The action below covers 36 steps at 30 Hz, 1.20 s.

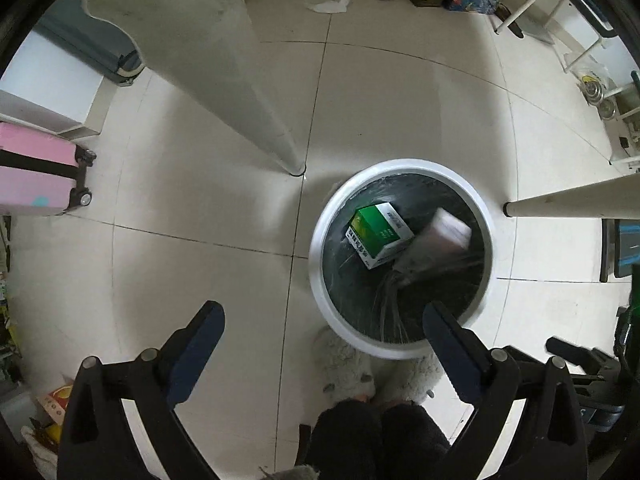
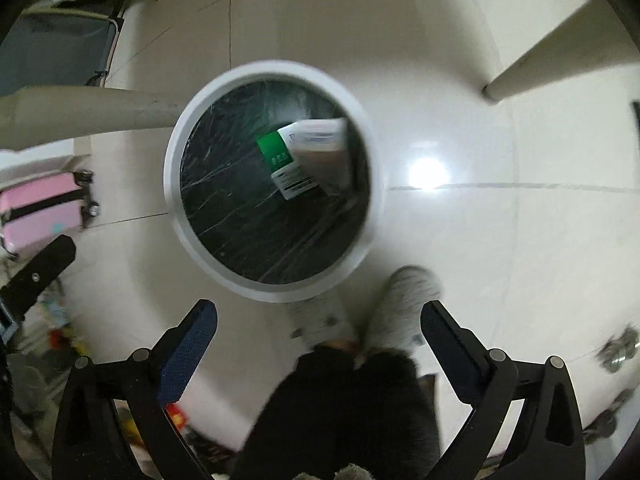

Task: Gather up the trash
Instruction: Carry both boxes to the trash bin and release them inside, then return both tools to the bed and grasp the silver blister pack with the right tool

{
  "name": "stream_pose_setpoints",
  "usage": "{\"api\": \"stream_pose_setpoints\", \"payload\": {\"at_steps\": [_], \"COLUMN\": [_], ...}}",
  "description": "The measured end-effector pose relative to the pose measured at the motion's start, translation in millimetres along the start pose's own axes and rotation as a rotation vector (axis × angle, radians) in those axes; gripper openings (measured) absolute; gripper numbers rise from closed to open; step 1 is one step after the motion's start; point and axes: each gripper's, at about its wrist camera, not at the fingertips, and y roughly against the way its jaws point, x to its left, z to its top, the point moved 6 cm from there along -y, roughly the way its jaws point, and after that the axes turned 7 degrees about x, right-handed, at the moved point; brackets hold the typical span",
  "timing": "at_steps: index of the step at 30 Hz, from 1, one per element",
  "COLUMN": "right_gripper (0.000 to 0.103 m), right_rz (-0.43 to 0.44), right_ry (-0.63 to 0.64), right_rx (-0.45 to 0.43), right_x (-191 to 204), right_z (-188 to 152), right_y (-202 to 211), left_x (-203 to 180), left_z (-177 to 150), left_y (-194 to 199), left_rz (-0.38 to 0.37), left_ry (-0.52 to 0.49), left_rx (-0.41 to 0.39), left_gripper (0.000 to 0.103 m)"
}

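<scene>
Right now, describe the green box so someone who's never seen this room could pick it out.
Find the round white-rimmed bin with the black liner, standing on the pale tiled floor. Two boxes lie inside it. The green box has a bright green top and white sides with print; its neighbour, the pale box, is blurred and whitish grey.

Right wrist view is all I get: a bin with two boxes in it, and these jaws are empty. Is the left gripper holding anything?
Observer: No. The left gripper is open, with nothing between its fingers.
Operator: Any trash still lying outside the bin?
Observer: Yes, what looks like a crumpled white tissue lies on the floor far beyond the bin.
</scene>
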Motion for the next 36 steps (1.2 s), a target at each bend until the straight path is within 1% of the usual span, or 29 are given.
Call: {"api": "stream_pose_setpoints", "payload": {"at_steps": [2,7,8,13,16,22,26,29,31,34,36], "right_gripper": [0.103,0.103,0.103,0.103,0.103,0.103,0.103,0.103,0.103,0.103,0.103], "right_rz": [-0.046,-0.1,-0.105,-0.136,-0.141,-0.129,-0.105,-0.067,-0.035,-0.007,-0.025], "right_ry": [0.011,0.006,0.008,0.03,0.043,0.056,0.053,0.033,0.01,-0.01,0.007], "right_rx": [-0.032,-0.094,-0.103,-0.148,-0.164,-0.199,-0.213,-0.222,-0.236,-0.279,-0.301], "right_x": [1,-2,1,7,14,30,44,53,59,65,68], "right_z": [-6,-18,-21,-42,-58,-96,-125,-143,-151,-151,-143], "right_y": [16,55,62,110,139,215,269,313,349,398,429], "left_x": [-1,-4,-2,-12,-14,-12,-7,-3,-1,-2,-8], "left_z": [-6,-23,-21,-38,-49,-69,-81,-84,-80,-63,-49], "left_y": [7,28,26,63,90,161,217,259,287,332,353], "left_rz": [0.02,0.035,0.038,0.03,0.024,0.014,-0.002,-0.006,0.001,-0.006,0.0], "left_ry": [-0.003,-0.023,-0.026,-0.032,-0.041,-0.046,-0.048,-0.043,-0.034,-0.014,-0.012], "left_rx": [0.01,0.016,0.014,0.007,0.007,-0.008,-0.025,-0.041,-0.067,-0.148,-0.177], "left_gripper": [0.101,0.101,0.101,0.101,0.101,0.101,0.101,0.101,0.101,0.101,0.101]}}
